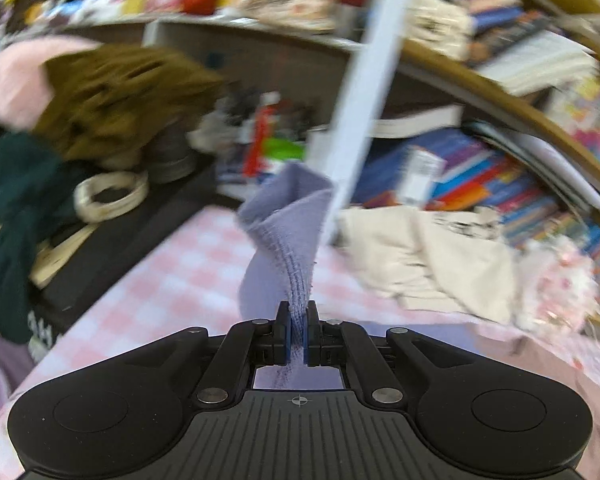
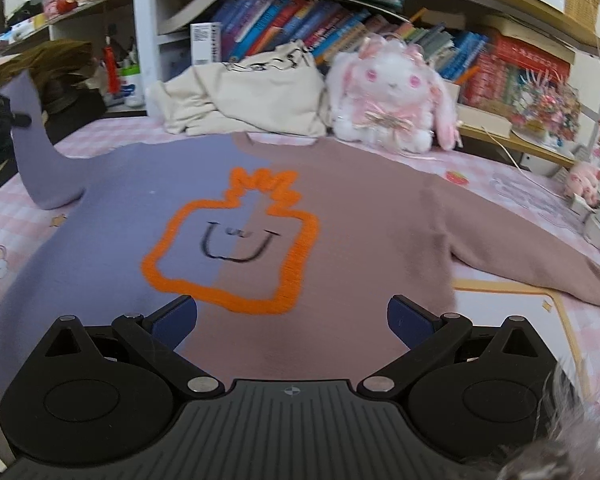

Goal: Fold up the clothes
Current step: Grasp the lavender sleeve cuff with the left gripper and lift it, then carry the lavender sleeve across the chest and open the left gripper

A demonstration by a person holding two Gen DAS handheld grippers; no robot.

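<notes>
- Fingers of the left gripper (image 1: 299, 326) are pressed together on the ribbed cuff of the purple sleeve (image 1: 288, 236), which rises from between the blue pads and twists upward in front of the lens.
- Fingers of the right gripper (image 2: 292, 318) stand spread wide, one blue pad to each side, nothing between them; they hang just above the lower body of the sweater (image 2: 260, 208).
- Spread flat and face up on the pink checked tablecloth (image 2: 8, 216), the sweater is purple on its left half and dusty pink on its right half, with an orange outlined smiling face (image 2: 236, 240) across the seam.
- In the right wrist view, the purple sleeve (image 2: 32, 148) is lifted off the cloth at the far left, standing up toward the left gripper at the frame edge.
- On the other side, the pink sleeve (image 2: 540, 268) lies flat, stretched out to the right on the tablecloth.
- Just beyond the neckline sits a cream garment (image 2: 252, 96) in a loose heap, with a white and pink plush rabbit (image 2: 392, 96) beside it on the right.
- Behind these, shelves of books (image 2: 292, 20) run across the back.
- Much of the left wrist view is motion-blurred; a brown furry item (image 1: 116, 96) and a dark green garment (image 1: 16, 208) show to the left of the table.
</notes>
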